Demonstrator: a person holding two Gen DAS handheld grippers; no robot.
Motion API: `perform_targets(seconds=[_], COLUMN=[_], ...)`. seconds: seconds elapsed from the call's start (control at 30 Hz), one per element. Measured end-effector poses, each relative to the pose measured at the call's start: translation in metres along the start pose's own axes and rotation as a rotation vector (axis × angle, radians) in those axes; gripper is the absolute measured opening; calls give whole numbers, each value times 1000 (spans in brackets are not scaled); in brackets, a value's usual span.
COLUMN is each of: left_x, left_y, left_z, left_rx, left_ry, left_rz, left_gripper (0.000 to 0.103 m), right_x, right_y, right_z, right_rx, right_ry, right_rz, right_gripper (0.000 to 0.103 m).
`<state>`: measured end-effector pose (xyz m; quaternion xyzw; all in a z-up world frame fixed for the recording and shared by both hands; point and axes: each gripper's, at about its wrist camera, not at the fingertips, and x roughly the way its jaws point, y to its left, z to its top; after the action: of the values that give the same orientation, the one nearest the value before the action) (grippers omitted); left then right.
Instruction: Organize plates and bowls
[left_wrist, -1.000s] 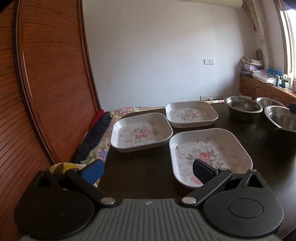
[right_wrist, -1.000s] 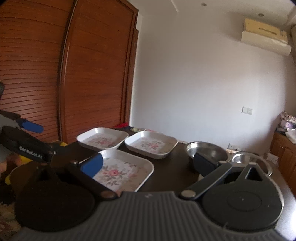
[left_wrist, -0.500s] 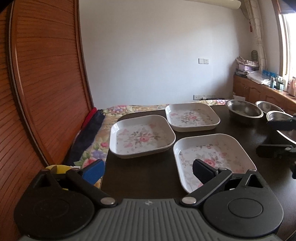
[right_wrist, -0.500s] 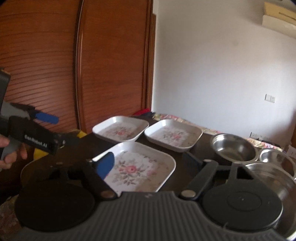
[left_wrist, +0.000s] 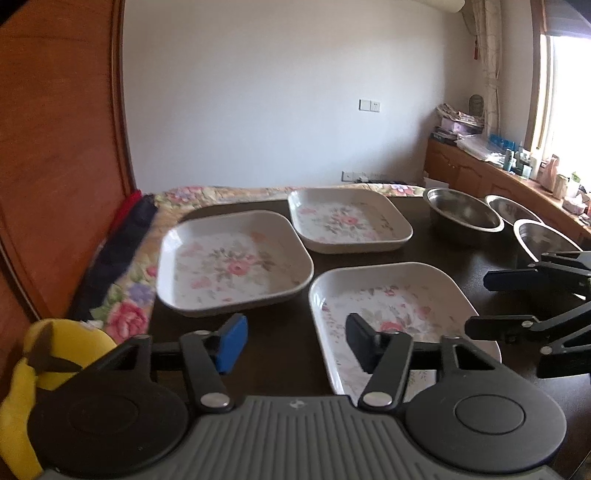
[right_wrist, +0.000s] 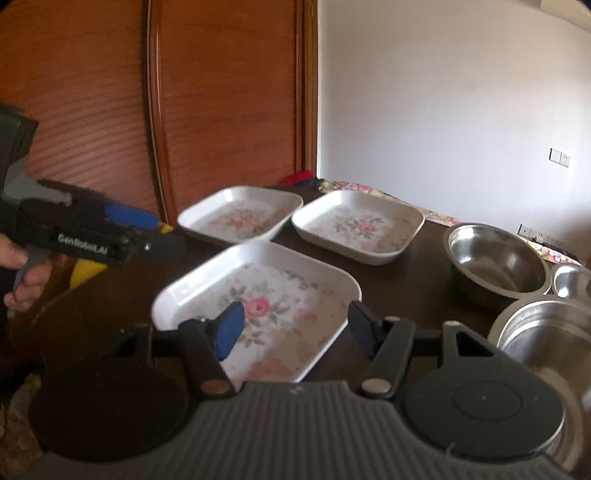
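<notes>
Tongs half-closed, empty, beside nearest floral plate; 3 plates.

A dark brown wooden table carries everything. Three white square ceramic plates with pink flower prints lie on it: one nearest, one to the far left and one beyond it to the right, all close but apart. Further right stand three round stainless steel bowls: a large one, a small one behind it and a nearer one at the right edge.
</notes>
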<state>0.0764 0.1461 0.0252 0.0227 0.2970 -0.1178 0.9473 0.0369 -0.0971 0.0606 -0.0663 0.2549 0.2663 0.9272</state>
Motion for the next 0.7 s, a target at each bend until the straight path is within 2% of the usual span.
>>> perform_targets(seconds=[0.13, 0.37, 0.57, 0.7], left_x=[9, 19, 24, 25], left_y=[1, 0, -2, -3], left_z=[0, 0, -2, -5], left_rx=[-8, -20, -28, -28], left_ry=[15, 43, 66, 71], left_rz=[3, -13, -32, -37], left_gripper=[62, 43, 36, 34], right_x=[8, 18, 24, 27], right_y=[-5, -9, -15, -17], right_z=[-2, -3, -2, -5], right_rx=[15, 32, 55, 62], right_ry=[33, 73, 95, 118], right_rz=[7, 5, 14, 11], right_gripper=[63, 56, 49, 41])
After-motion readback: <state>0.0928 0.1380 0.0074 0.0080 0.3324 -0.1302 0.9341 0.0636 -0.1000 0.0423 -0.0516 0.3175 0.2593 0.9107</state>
